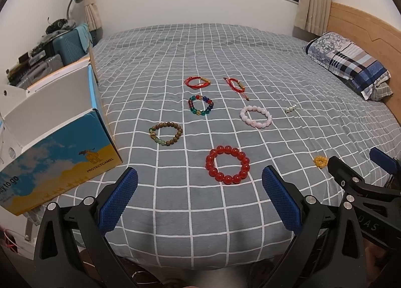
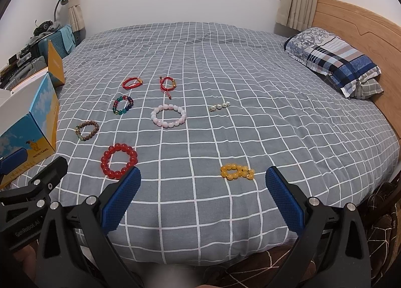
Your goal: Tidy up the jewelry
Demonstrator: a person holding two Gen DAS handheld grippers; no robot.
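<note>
Several bracelets lie on the grey checked bed [image 1: 250,37]. A red bead bracelet [image 1: 227,164] is nearest my left gripper [image 1: 200,182], which is open and empty just short of it. A yellow bead bracelet [image 2: 237,171] lies just ahead of my right gripper [image 2: 203,182], also open and empty. Farther off lie a brown wooden bracelet [image 1: 166,132], a multicoloured glass one [image 1: 201,105], a pink one [image 1: 256,116], two red cord ones [image 1: 197,82] [image 1: 235,84] and a short pearl string [image 1: 290,108].
An open blue and yellow cardboard box [image 1: 60,152] stands at the bed's left edge. A patterned pillow [image 1: 348,62] lies at the right by the wooden headboard [image 1: 363,25]. Suitcases and clutter [image 1: 50,47] stand beyond the box.
</note>
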